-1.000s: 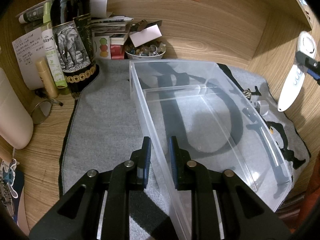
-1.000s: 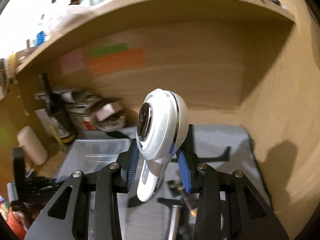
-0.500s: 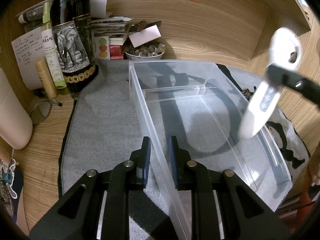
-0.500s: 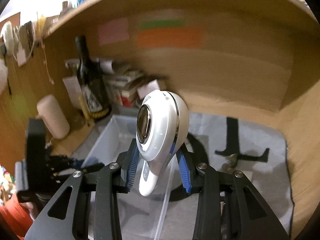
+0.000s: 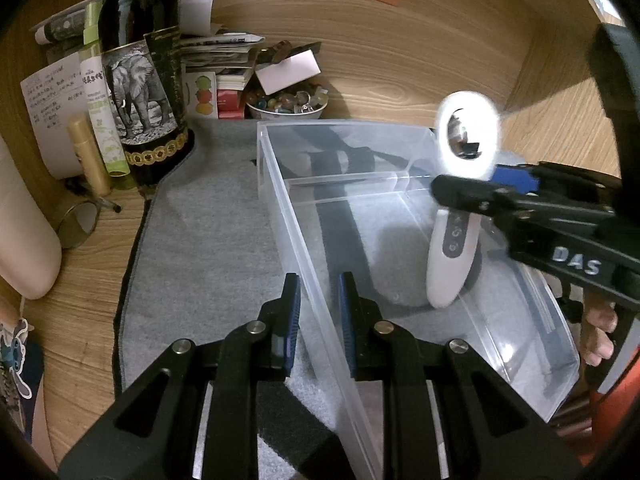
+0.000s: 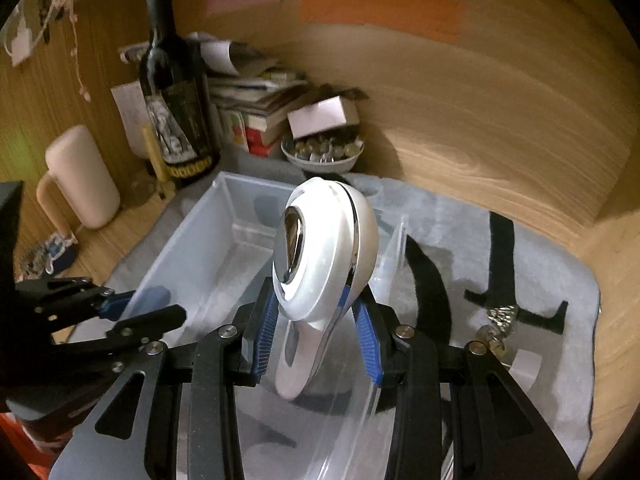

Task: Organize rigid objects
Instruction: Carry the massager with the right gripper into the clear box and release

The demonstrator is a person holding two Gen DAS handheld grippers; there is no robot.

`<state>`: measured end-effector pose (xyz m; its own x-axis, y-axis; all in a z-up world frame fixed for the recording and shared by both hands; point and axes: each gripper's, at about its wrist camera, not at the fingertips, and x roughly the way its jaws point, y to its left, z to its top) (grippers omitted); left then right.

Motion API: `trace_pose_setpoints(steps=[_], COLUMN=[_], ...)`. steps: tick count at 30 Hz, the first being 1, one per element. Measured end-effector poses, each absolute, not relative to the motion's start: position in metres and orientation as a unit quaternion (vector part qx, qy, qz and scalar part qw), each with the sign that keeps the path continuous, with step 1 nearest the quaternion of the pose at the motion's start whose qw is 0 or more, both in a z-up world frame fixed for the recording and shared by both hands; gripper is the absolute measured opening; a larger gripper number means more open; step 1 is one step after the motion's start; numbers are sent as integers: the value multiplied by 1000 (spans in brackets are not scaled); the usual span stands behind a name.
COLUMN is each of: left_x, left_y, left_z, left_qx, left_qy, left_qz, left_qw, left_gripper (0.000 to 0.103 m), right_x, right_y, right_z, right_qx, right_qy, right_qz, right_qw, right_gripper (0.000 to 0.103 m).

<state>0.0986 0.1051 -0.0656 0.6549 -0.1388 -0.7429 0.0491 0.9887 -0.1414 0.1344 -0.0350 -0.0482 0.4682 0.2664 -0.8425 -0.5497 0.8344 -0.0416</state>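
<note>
White handheld device (image 6: 320, 264): clamped between the right gripper (image 6: 316, 332) pads, handle pointing down inside the clear plastic bin (image 5: 420, 208).
Left gripper (image 5: 318, 312): pinched narrow on the bin's near wall.
Wine bottle (image 5: 144, 80): beyond the left gripper, leftward.

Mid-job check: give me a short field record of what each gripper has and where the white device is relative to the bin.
left gripper: shut on the near wall of the clear bin
right gripper: shut on the white device
device position: over the bin's larger compartment, narrow end down, not yet released
bin contents: nothing seen lying inside
bin divider: one clear partition near the far end
bin support: grey mat on the wooden desk
nearby: dark bottle, bowl of beads
</note>
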Motion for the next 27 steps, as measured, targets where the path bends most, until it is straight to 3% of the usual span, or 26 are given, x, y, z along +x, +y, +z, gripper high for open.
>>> trace_pose_setpoints(steps=[11, 18, 27], left_x=[98, 99, 99], left_y=[106, 106, 106], left_z=[-66, -66, -66], left_qx=[-55, -55, -54], left_qy=[412, 413, 414], left_qz=[-53, -54, -53], left_qw=[908, 907, 907], left_gripper=[20, 20, 20], right_x=[142, 134, 123], right_y=[-21, -19, -32], right_z=[-69, -64, -35], right_qx=[-195, -211, -185], right_qy=[501, 490, 445], right_qz=[258, 265, 267], right_qw=[803, 804, 835], right_gripper=[34, 35, 72])
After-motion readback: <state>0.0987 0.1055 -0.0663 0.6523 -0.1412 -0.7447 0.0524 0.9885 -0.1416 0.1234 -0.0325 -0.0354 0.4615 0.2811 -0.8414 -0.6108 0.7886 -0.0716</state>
